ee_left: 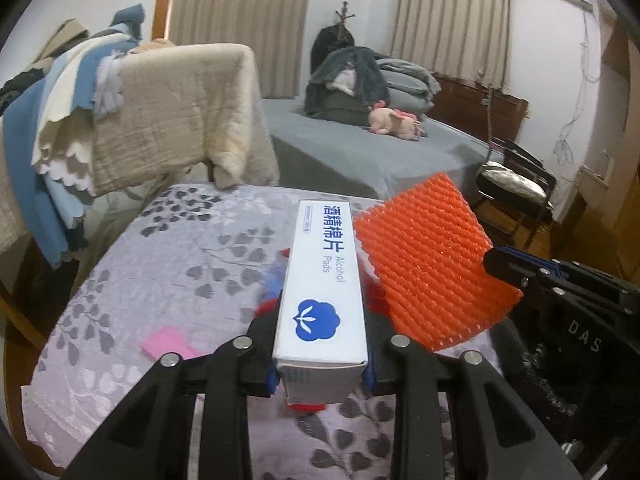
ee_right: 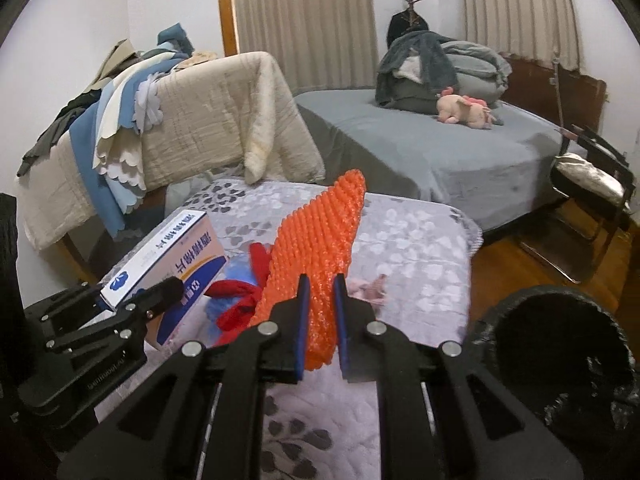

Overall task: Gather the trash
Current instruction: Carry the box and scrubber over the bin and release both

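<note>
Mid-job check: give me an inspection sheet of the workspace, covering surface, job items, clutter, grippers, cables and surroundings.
Surface: leaf-print cloth covering the table.
Job's things: alcohol pads box and orange foam net, both lifted; black-lined bin at the table's right.
Clutter: red and blue scraps, pink piece, pale crumpled scrap on the cloth.
Grippers: left gripper shut on the box; right gripper shut on the net.
Cables: thin wires on the right wall.
Surroundings: bed, plush toy, draped chair, black chair.

Soft, even indoor light; strong fisheye bending, dark vignetted corners, slight motion blur.
</note>
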Available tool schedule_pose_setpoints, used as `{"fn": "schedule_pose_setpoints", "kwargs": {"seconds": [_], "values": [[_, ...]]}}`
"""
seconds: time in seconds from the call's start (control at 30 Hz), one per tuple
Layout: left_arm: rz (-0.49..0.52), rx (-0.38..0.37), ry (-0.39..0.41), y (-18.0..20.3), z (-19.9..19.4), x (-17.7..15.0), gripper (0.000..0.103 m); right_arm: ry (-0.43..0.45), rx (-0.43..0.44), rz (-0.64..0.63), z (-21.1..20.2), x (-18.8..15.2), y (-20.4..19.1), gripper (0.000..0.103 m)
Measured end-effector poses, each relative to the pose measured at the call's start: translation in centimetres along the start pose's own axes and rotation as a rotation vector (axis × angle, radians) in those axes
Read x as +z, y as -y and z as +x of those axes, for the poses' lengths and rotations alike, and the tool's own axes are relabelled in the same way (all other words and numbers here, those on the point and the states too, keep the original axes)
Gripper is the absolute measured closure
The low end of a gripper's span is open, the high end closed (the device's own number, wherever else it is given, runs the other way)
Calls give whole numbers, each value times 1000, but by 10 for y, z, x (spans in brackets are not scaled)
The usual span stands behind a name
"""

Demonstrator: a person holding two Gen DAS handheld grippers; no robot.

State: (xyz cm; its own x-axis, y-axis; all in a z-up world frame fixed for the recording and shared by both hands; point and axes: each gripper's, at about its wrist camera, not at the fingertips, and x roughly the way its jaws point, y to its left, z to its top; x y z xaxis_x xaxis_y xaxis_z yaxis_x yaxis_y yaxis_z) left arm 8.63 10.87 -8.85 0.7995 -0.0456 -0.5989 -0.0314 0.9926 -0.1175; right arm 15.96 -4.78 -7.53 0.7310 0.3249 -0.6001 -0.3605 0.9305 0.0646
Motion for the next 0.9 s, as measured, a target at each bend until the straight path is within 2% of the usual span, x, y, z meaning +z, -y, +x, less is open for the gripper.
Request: {"fn": "schedule_pose_setpoints", "kwargs": {"seconds": [0.5, 0.9], "values": [[49, -90, 13, 54, -7, 2, 73, 26, -121, 50, -49, -19, 56, 92], [128, -195, 0, 121, 5, 2, 73, 40, -248, 138, -88, -42, 120, 92]]}}
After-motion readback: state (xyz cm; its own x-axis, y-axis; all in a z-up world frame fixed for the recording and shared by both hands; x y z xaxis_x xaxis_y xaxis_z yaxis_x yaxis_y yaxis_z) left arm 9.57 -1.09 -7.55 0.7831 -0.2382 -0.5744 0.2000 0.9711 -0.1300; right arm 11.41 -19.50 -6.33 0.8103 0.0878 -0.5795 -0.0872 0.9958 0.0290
